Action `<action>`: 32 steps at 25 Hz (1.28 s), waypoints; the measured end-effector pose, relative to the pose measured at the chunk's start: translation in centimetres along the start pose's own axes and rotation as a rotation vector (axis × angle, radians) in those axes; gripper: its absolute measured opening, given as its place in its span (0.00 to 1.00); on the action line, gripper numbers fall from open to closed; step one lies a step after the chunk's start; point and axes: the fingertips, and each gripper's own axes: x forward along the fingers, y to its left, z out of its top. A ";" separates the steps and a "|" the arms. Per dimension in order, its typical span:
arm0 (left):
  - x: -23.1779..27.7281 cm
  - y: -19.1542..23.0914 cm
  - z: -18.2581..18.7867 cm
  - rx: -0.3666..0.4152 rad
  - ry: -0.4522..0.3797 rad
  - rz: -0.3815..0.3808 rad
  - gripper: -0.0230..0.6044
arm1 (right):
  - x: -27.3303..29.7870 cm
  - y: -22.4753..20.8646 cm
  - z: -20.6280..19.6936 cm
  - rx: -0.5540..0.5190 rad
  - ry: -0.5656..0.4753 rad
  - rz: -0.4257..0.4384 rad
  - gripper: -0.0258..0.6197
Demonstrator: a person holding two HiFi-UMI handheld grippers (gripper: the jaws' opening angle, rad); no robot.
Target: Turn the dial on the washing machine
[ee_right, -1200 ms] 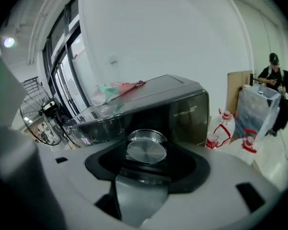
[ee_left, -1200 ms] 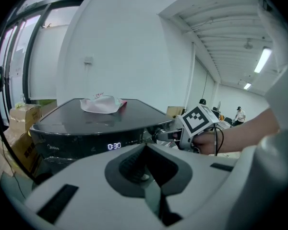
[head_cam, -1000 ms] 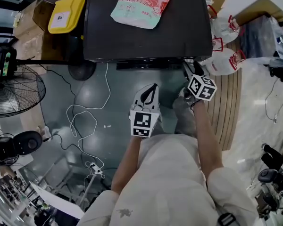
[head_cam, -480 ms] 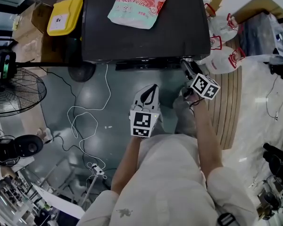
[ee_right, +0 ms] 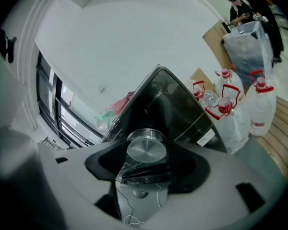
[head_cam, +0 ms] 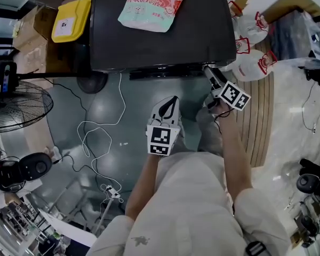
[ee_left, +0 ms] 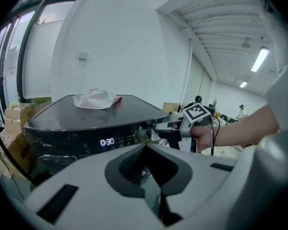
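The black washing machine [head_cam: 160, 36] stands ahead, its display [ee_left: 107, 142] lit. Its round silver dial [ee_right: 144, 145] sits at the front right corner, hidden in the head view by my right gripper [head_cam: 209, 72]. In the right gripper view the right gripper [ee_right: 148, 153] has a jaw on each side of the dial, pressed against its rim. From the left gripper view the right gripper [ee_left: 156, 127] reaches the panel's right end. My left gripper [head_cam: 173, 99] hangs lower, in front of the machine, jaws together and empty; the left gripper [ee_left: 151, 181] points at the panel.
A pink and green detergent bag [head_cam: 152, 4] lies on the machine's lid. Water jugs [head_cam: 250, 63] with red handles stand to the right beside wooden planks [head_cam: 258, 121]. A yellow bin [head_cam: 69, 17], a floor fan [head_cam: 18, 103] and a loose white cable [head_cam: 96, 137] are at the left.
My right gripper's marker cube has shifted a little right and rolled clockwise while staying at the dial. The left gripper has stayed in place.
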 end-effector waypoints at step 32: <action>-0.3 0.0 -1.4 0.005 0.038 -0.025 0.06 | -0.1 0.2 -0.4 -0.809 0.080 -0.356 0.53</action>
